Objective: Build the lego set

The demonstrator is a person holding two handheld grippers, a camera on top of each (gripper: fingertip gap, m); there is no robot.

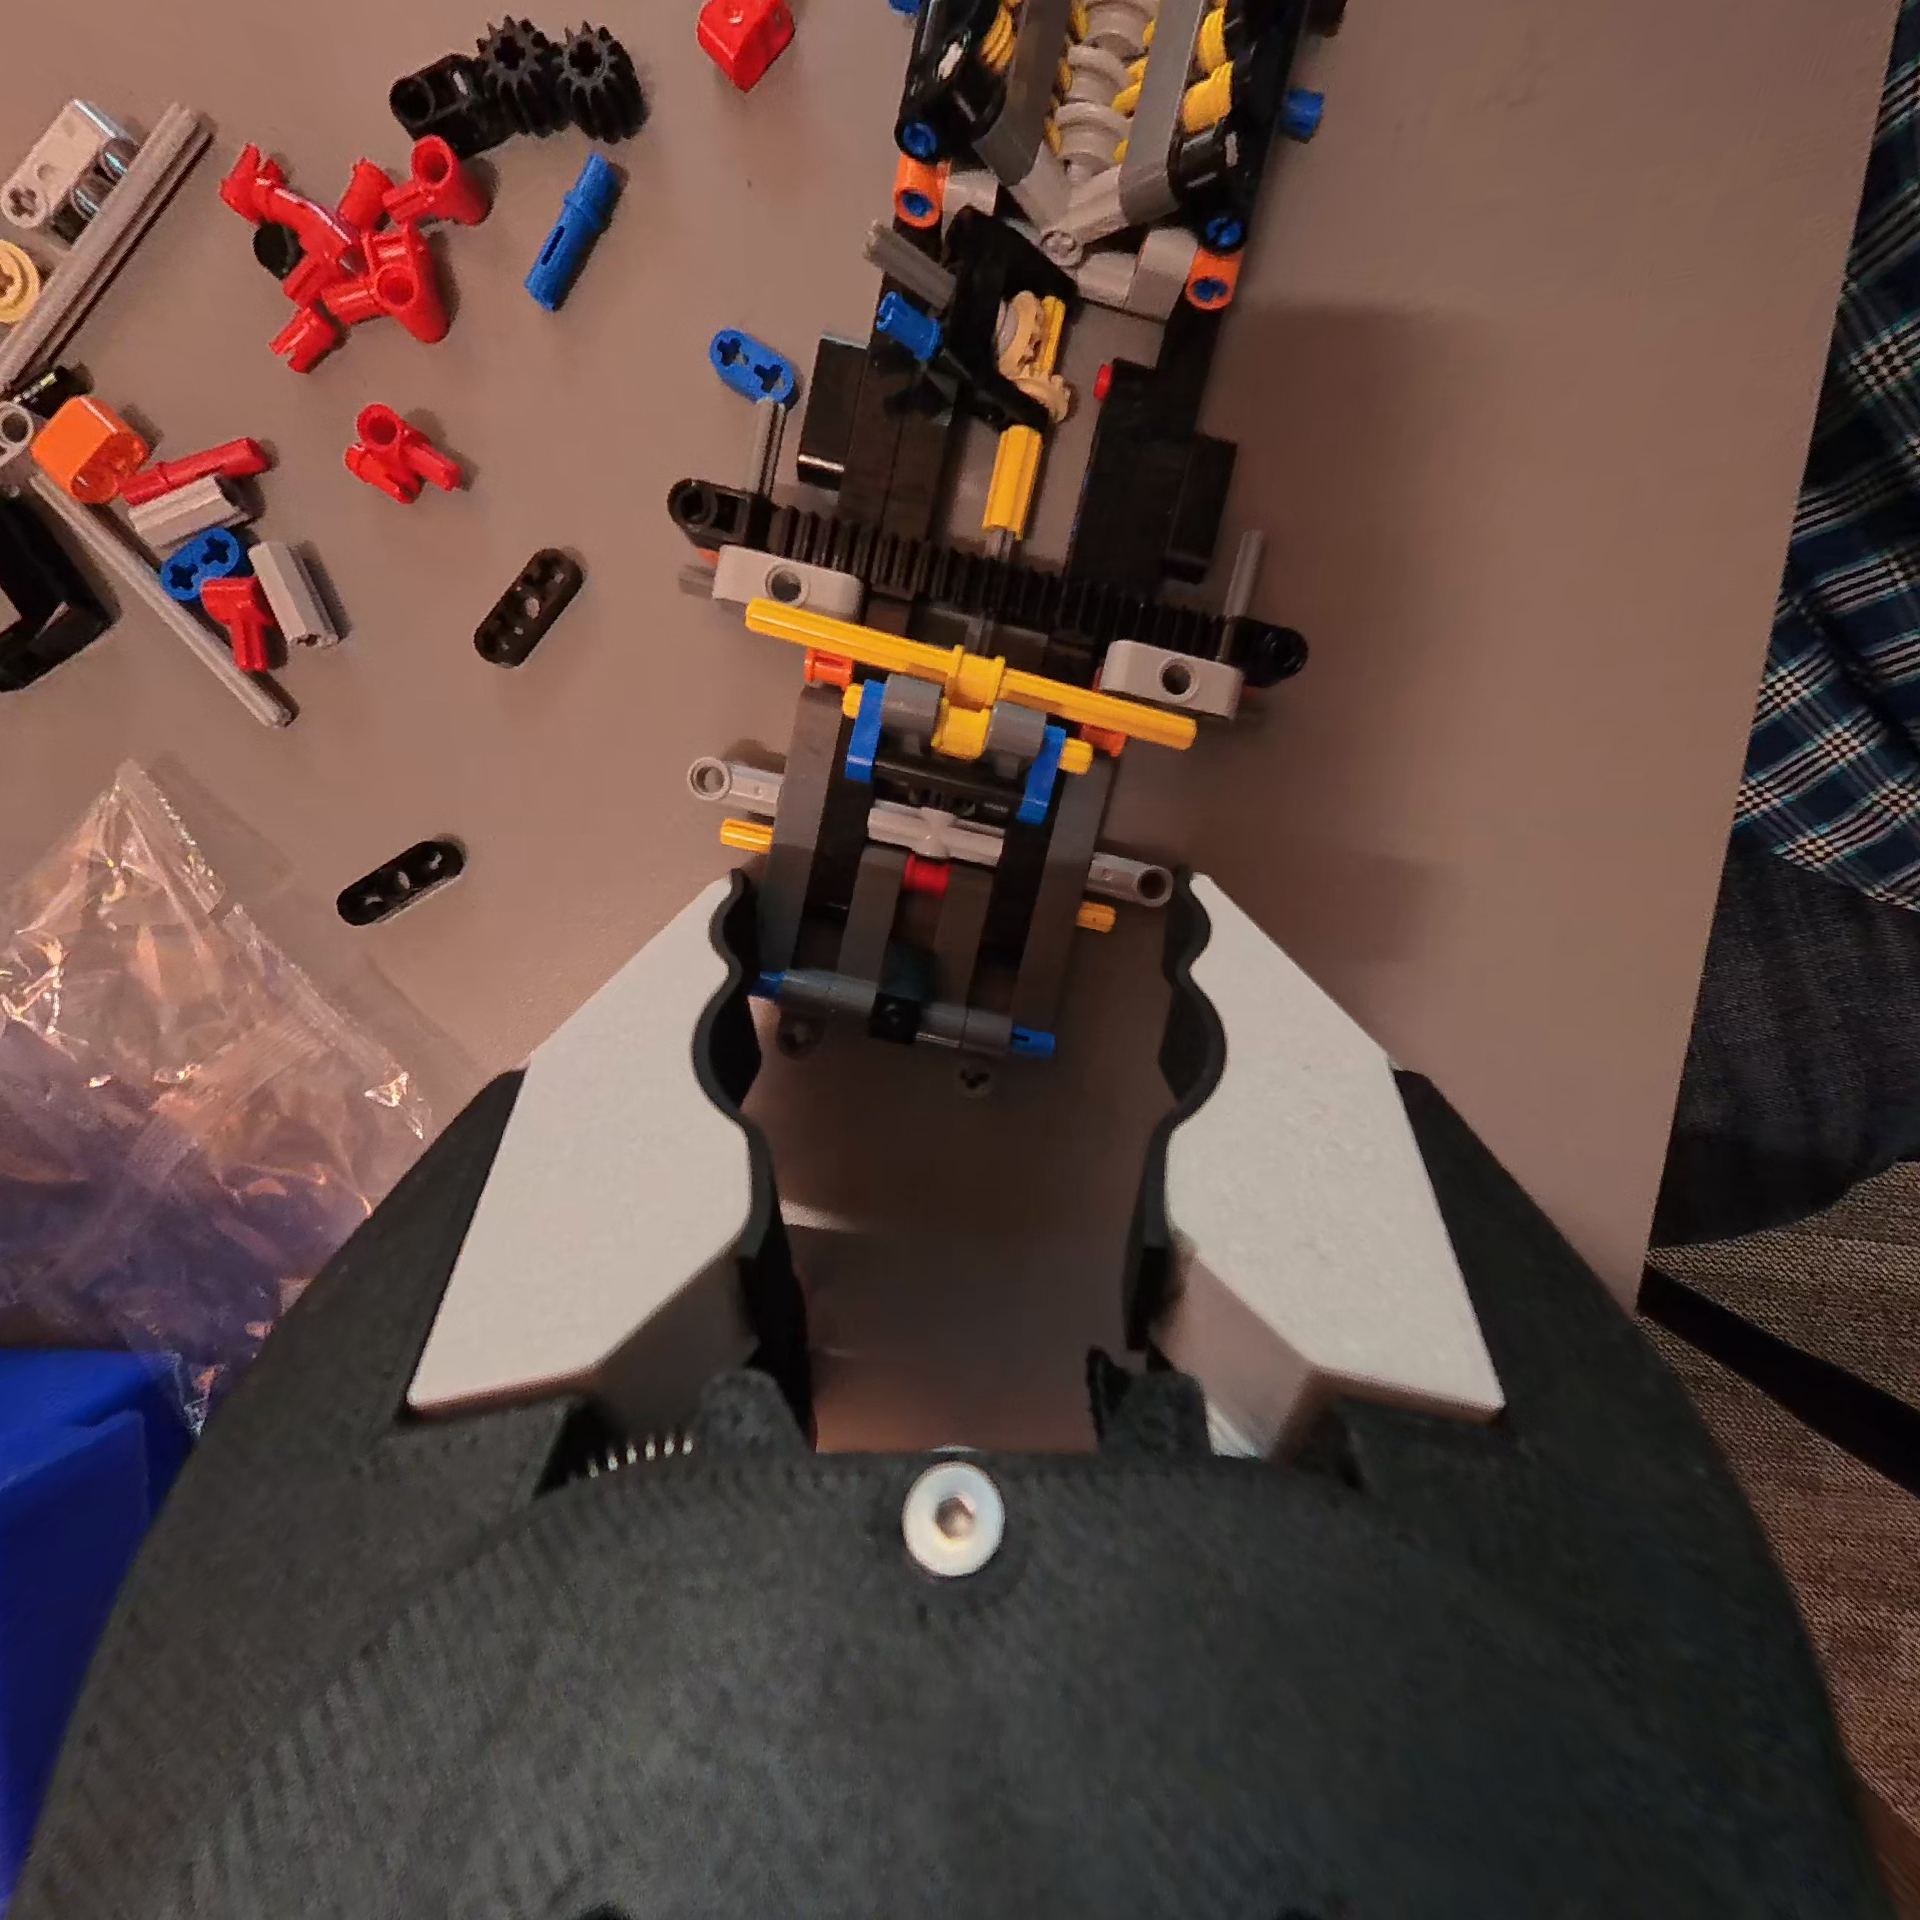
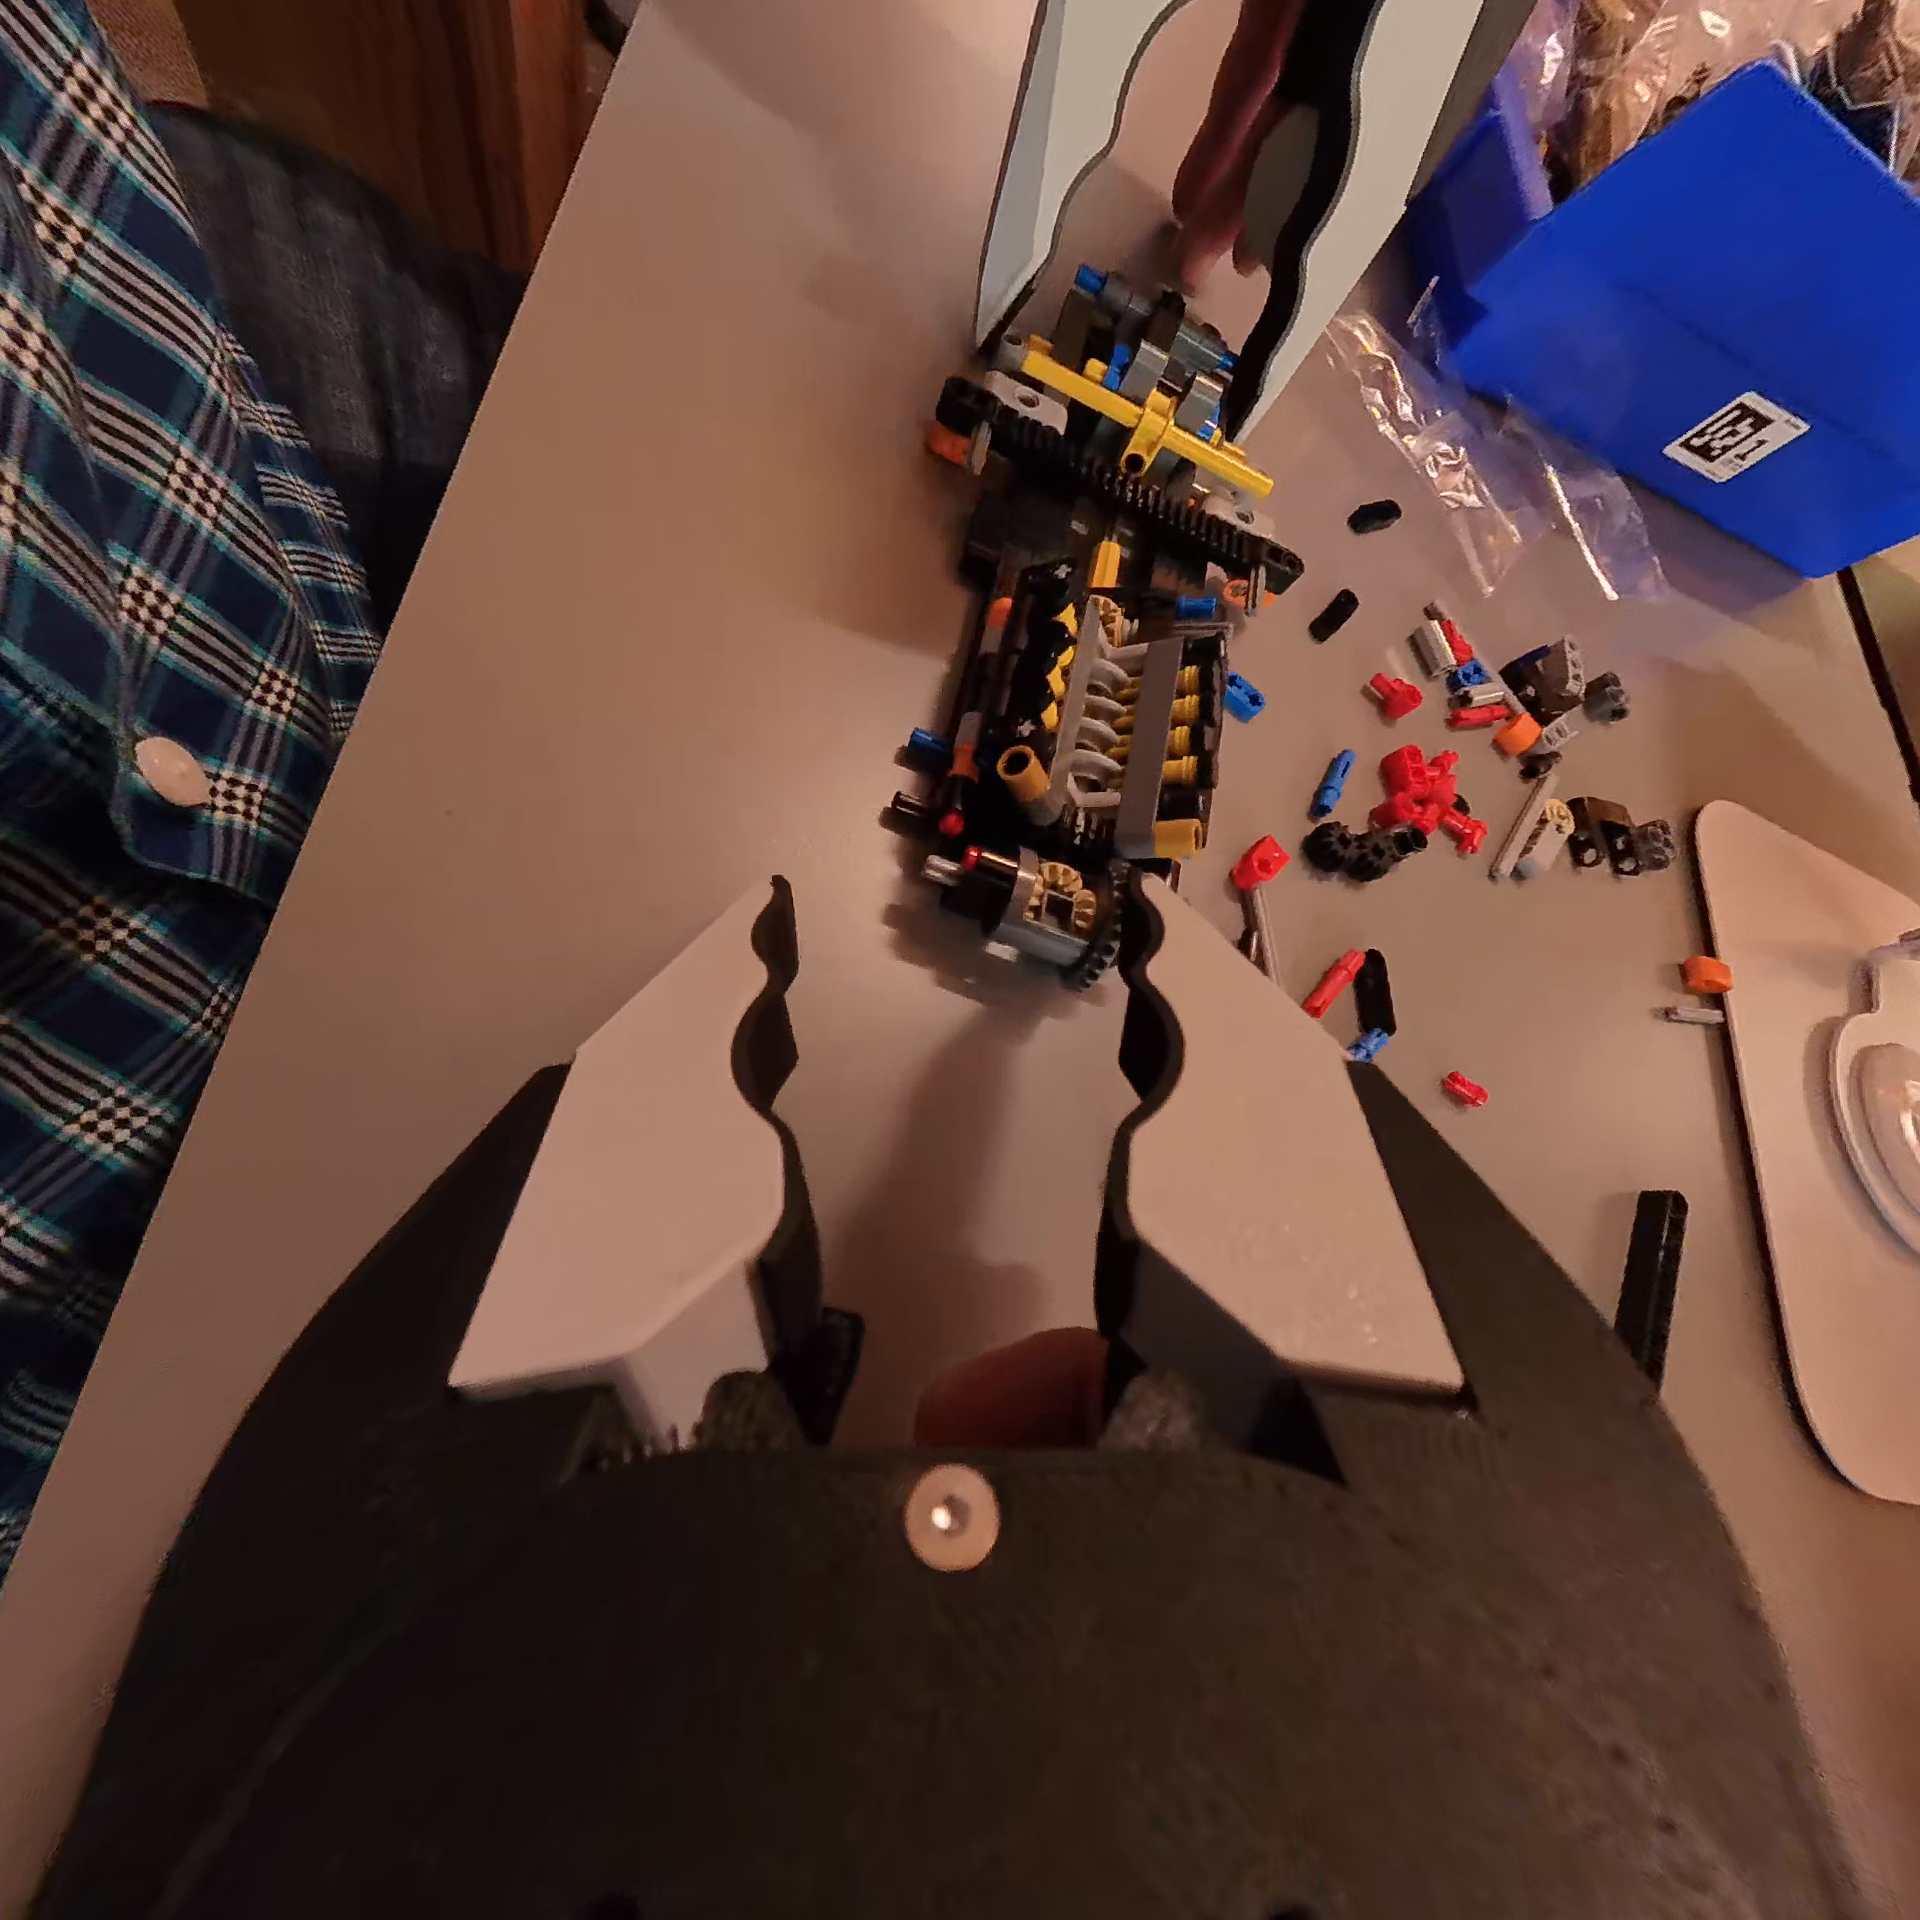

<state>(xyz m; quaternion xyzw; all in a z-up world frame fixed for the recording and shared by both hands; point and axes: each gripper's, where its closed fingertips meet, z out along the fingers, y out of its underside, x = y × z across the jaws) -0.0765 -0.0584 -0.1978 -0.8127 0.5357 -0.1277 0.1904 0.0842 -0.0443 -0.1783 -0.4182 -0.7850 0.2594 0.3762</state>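
On the grey table [image 1: 1455, 520], seen from my left wrist view, the half-built lego chassis [image 1: 997, 582] lay lengthwise, running away from me toward the far edge. My left gripper [image 1: 961, 894] was spread wide, its 2 grey fingers [image 1: 623, 1091] flanking the near end of the model; I could not tell whether either finger touched it. A yellow axle [image 1: 966, 675] crossed the model just beyond a black toothed rack [image 1: 987, 582]. Loose parts sat to the left: a cluster of red connectors [image 1: 353, 249], 2 black gears [image 1: 561, 73], a blue pin [image 1: 571, 229] and a clear plastic bag [image 1: 156, 1039] near a blue bin [image 1: 62, 1455]. From my right wrist view, the same chassis [image 2: 1091, 665] lay ahead on the table [image 2: 623, 727], with its gear end nearest me. My right gripper [image 2: 956, 904] was also spread apart and pinched nothing, its right fingertip just beside the dark gear [image 2: 1096, 935] at that end. At the far end my left gripper [image 2: 1122, 374] straddled the model. To the right lay scattered red pieces [image 2: 1423, 790], the blue bin [image 2: 1704, 312] with a white sticker and a pale board [image 2: 1787, 1143]. A plaid sleeve [image 2: 156, 623] filled the left side beyond the table edge.
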